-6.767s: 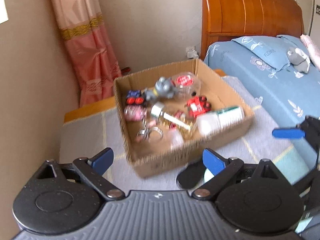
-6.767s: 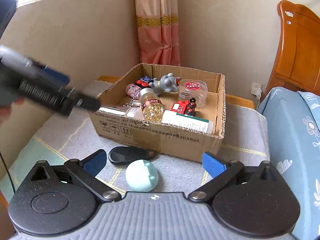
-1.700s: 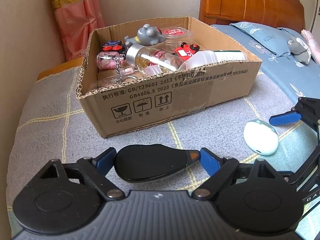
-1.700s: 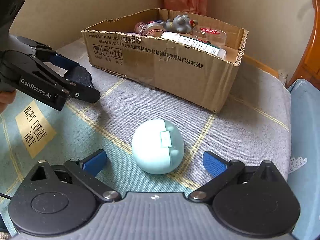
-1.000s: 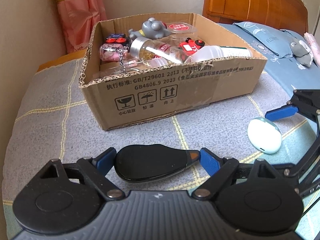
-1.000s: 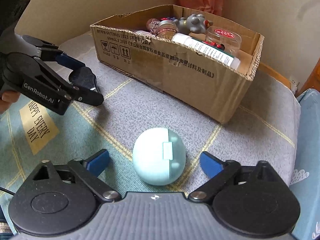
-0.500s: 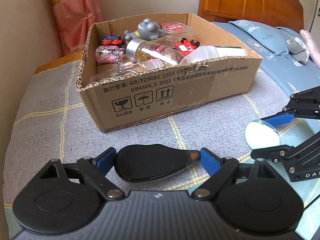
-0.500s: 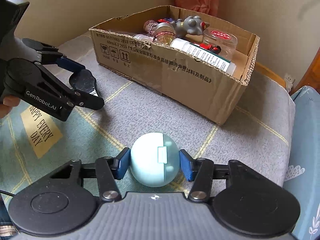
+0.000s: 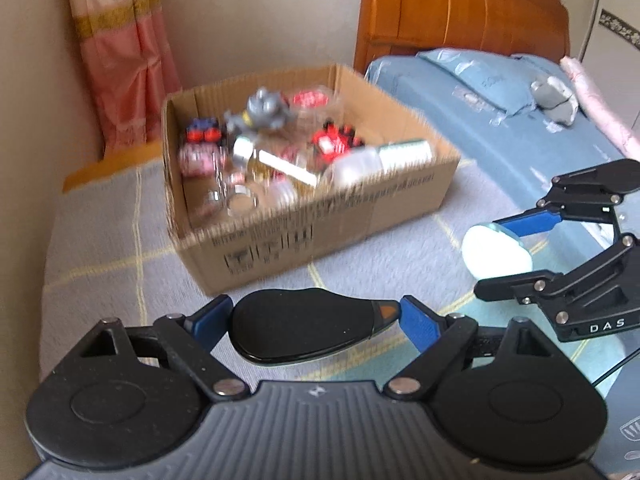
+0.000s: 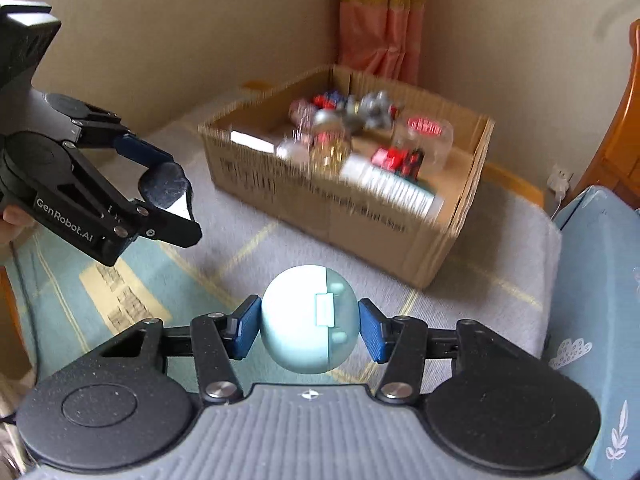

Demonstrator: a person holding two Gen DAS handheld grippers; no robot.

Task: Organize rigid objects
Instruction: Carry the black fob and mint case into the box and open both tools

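Grey checked blanket (image 9: 120, 240) bedside: left gripper (image 9: 312, 320) clamps flat black oval case (image 9: 304, 330), right gripper (image 10: 308, 326) pinches pale-blue plastic egg (image 10: 308, 318), both seemingly lifted, next over far open cardboard box (image 10: 440, 248) and release.

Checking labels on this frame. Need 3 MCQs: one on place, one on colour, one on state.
1. Where is the cardboard box?
A. on the grey blanket
B. on the blue pillow
C. on the floor

2. What colour is the round case in the right tool?
A. red
B. pale blue-green
C. black

3. What state is the left tool in?
A. open, holding nothing
B. shut on nothing
C. shut on the black case

Answers:
1 A, the grey blanket shows on every side of the box.
2 B, its shell is pale blue-green between the pads.
3 C, both blue pads press the black case's ends.
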